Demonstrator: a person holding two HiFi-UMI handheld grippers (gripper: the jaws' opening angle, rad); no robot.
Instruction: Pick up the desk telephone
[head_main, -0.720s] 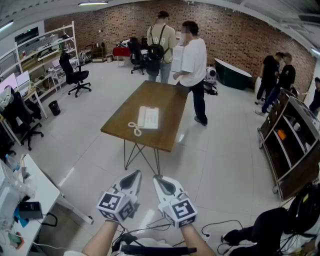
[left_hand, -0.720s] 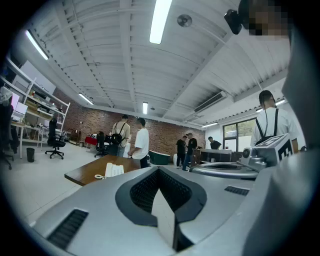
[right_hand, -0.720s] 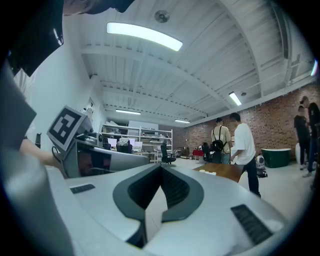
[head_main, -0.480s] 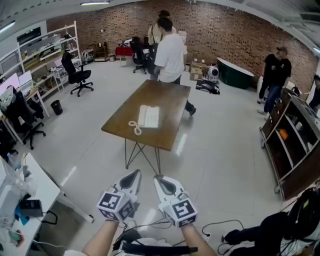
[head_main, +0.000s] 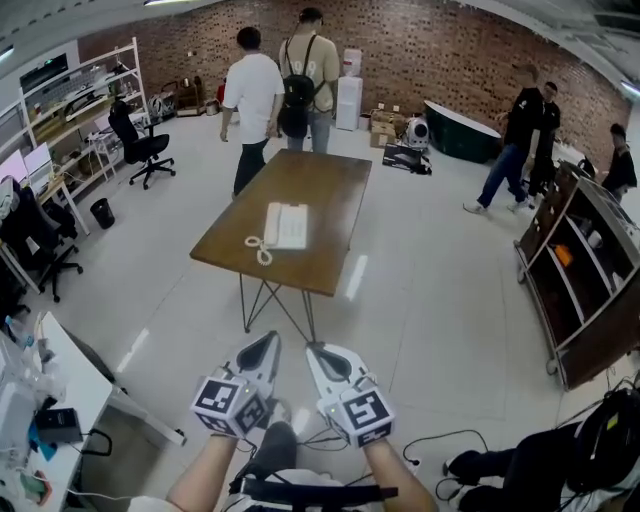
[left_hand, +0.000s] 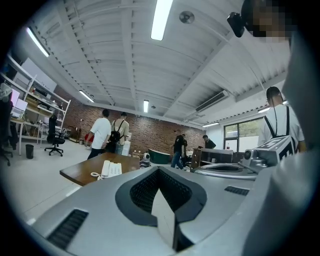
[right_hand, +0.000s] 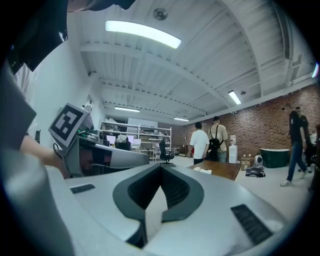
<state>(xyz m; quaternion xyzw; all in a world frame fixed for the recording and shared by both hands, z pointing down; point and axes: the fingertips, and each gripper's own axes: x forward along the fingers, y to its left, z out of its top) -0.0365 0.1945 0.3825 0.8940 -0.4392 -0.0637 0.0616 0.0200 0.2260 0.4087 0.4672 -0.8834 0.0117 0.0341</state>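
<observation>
Head view: the left gripper (head_main: 262, 352) and the right gripper (head_main: 322, 358) were held side by side at the lower edge, pointing level. Each had its jaws clenched together, and both gripper views showed the pads meeting with no object held. The desk telephone (head_main: 286, 226) lay flat on the brown table (head_main: 325, 195), near the table's nearer end and towards its left side. Its coiled cord (head_main: 258, 250) trailed towards the near edge. The telephone was well apart from both grippers, with white floor (head_main: 420, 300) between. Two persons stood beyond the far end of the table, one in a white shirt (head_main: 250, 95) and one wearing a black backpack (head_main: 298, 95). A wooden shelf unit (head_main: 585, 300) stood at the right and an office chair (head_main: 140, 140) at the left
</observation>
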